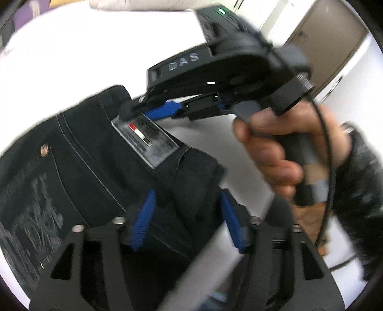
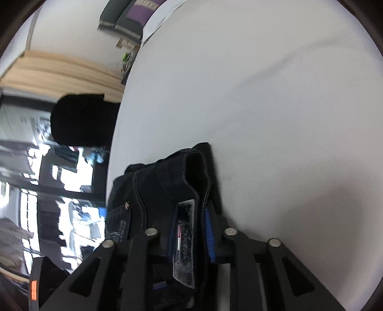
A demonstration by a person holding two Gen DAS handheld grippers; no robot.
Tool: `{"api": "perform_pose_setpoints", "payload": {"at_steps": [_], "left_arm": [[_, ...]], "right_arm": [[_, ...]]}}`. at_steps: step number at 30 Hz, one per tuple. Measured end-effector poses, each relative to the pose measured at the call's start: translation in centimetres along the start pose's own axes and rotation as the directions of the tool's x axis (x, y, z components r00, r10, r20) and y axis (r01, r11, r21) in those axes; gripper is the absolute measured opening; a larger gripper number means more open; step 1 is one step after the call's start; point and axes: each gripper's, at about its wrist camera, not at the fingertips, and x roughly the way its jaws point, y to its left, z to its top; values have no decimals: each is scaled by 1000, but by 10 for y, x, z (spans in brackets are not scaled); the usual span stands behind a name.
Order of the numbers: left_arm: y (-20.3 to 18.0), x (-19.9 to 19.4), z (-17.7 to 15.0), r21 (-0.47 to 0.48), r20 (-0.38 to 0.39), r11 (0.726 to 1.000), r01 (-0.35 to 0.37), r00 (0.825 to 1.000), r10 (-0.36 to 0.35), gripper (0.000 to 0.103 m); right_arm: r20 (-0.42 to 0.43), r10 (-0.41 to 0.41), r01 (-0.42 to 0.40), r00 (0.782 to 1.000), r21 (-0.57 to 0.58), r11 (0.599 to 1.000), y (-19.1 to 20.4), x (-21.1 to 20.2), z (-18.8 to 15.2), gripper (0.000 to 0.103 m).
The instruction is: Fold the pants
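Note:
Black denim pants [image 1: 79, 153] with pale stitching, a copper rivet and a grey waistband patch [image 1: 146, 138] are held up over the white table [image 1: 71, 59]. My left gripper [image 1: 189, 220] has its blue-padded fingers closed around a fold of the waistband. My right gripper [image 1: 136, 107], held in a bare hand, pinches the waistband at the patch's far corner. In the right wrist view the right gripper [image 2: 191, 236] is shut on the waistband, with the patch [image 2: 185, 241] between its pads, and the pants [image 2: 155, 184] bunch ahead of it.
The white table [image 2: 263, 95] spreads behind the pants. A beige cloth [image 1: 134, 4] lies at its far edge. A dark rounded shape [image 2: 81, 119] sits beyond the table's left edge, with cluttered shelves and a window behind. A door [image 1: 330, 40] stands at the right.

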Motion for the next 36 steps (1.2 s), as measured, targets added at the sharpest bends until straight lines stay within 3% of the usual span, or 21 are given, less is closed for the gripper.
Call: {"api": "perform_pose_setpoints", "payload": {"at_steps": [1,3,5,7,9,12,14,15,17,22,24,25,26,27,29,33,36], "left_arm": [[3,-12,-5,-22,-2,998,67,998,-67,57],[15,-46,-16,-40,59,987,155,987,-152,57],[37,-74,-24,-55,121,988,142,984,-134,57],[68,-90,-32,-118,168,987,106,982,-85,57],[100,-91,-33,-207,172,976,62,985,-26,57],[134,-85,-45,-252,164,968,14,986,28,56],[146,-75,-49,-265,137,964,18,990,19,56],[146,-73,-54,-259,129,966,4,991,30,56],[141,-73,-61,-206,123,977,-44,990,71,56],[123,-84,-82,-135,104,991,-21,994,35,57],[128,-104,-91,-147,143,989,-4,989,25,57],[132,-114,-92,-160,169,987,-8,985,35,57],[142,-128,-94,-188,202,982,-23,977,61,57],[153,-137,-97,-221,222,975,-33,971,83,60],[179,-153,-102,-312,244,949,-44,962,125,68],[223,-139,-107,-440,184,897,-34,975,127,70],[231,-119,-104,-463,128,886,-10,989,79,70]], "right_arm": [[30,-50,50,998,8,999,0,-9,-3,45],[78,-81,80,994,24,997,0,-28,-10,47],[116,-53,54,992,-9,998,14,-48,-21,44],[108,-4,10,994,-57,998,30,-52,-32,32],[82,11,-2,997,-109,994,49,-46,-43,30],[6,2,-1,1000,-145,989,60,-21,-60,27],[-49,-40,33,998,-131,991,54,-1,-71,24],[-52,-52,45,997,-130,990,51,2,-76,14],[-34,-51,46,998,-124,991,47,1,-85,8],[-13,-50,48,999,-134,990,42,-12,-105,8],[-6,-63,61,998,-156,986,47,-24,-113,9],[5,-64,64,998,-166,984,50,-32,-115,11],[30,-66,71,997,-175,982,53,-42,-114,25],[63,-79,89,995,-179,980,55,-51,-112,52],[143,-114,138,983,-174,975,57,-70,-99,81],[163,-137,165,977,-174,971,56,-69,-60,82],[109,-119,136,987,-158,978,43,-53,-43,81]]}}
